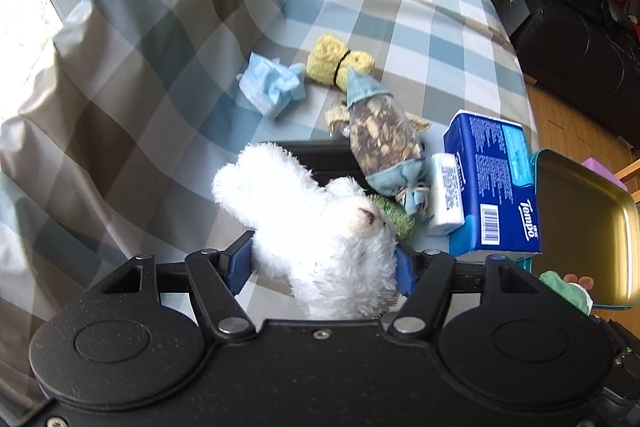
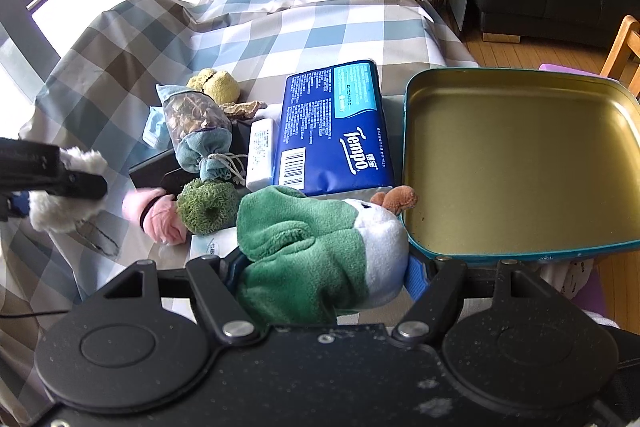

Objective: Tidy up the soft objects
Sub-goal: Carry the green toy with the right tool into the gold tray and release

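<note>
White plush toy (image 1: pixel 320 227) clamped between left jaws

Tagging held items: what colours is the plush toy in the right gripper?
Green and white plush toy, with a brown part at its far end; clearest in the right wrist view.

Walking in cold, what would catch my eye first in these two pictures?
Two soft toys clamped in black grippers: a fluffy white plush in the left gripper, and a green-and-white plush in the right gripper. Next, the big empty gold-lined tin just right of the green toy, with a blue Tempo tissue pack beside it. Behind them, smaller soft things lie scattered on the checked cloth.
</note>
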The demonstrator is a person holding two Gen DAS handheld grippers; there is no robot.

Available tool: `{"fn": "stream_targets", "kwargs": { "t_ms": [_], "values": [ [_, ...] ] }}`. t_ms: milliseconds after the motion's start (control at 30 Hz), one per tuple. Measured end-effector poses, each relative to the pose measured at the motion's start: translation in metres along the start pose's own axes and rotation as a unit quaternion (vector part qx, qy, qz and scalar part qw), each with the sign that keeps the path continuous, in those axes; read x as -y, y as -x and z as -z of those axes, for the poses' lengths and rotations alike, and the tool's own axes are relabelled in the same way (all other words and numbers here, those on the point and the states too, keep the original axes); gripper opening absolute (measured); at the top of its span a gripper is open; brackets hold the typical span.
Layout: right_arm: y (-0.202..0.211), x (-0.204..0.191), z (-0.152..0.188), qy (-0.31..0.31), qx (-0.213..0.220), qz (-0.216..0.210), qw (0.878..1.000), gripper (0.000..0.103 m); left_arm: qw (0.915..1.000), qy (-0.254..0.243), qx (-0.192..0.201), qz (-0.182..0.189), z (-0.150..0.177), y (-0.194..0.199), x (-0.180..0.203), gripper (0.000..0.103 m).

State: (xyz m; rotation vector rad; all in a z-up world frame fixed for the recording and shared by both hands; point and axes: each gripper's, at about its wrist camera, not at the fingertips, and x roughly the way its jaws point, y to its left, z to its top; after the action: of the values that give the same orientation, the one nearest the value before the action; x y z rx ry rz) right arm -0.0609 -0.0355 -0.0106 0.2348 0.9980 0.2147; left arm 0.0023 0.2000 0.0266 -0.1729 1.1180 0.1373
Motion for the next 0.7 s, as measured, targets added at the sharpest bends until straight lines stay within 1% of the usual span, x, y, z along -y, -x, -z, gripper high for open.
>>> {"fn": "stream_targets", "kwargs": {
  "t_ms": [167,467,567,700],
  "values": [
    [0.001,0.002,0.0,-0.003,0.002,0.001,1.0,0.072,0.9999,-0.011,0.004,0.005,0.0,0.004,0.008,0.063],
    [0.001,0.009,-0.005,-0.019,0.003,0.01,1.0,0.072,0.9986,-0.051,0.003,0.013,0.006,0.002,0.032,0.063],
    [0.002,0.016,-0.008,-0.027,0.004,0.023,0.999,0.072,0.9979,-0.061,0.004,0.018,0.005,0.002,0.041,0.063],
    [0.002,0.027,-0.012,-0.037,0.007,0.053,0.998,0.072,0.9967,-0.077,0.003,0.026,0.004,0.0,0.055,0.063]
  ]
}}
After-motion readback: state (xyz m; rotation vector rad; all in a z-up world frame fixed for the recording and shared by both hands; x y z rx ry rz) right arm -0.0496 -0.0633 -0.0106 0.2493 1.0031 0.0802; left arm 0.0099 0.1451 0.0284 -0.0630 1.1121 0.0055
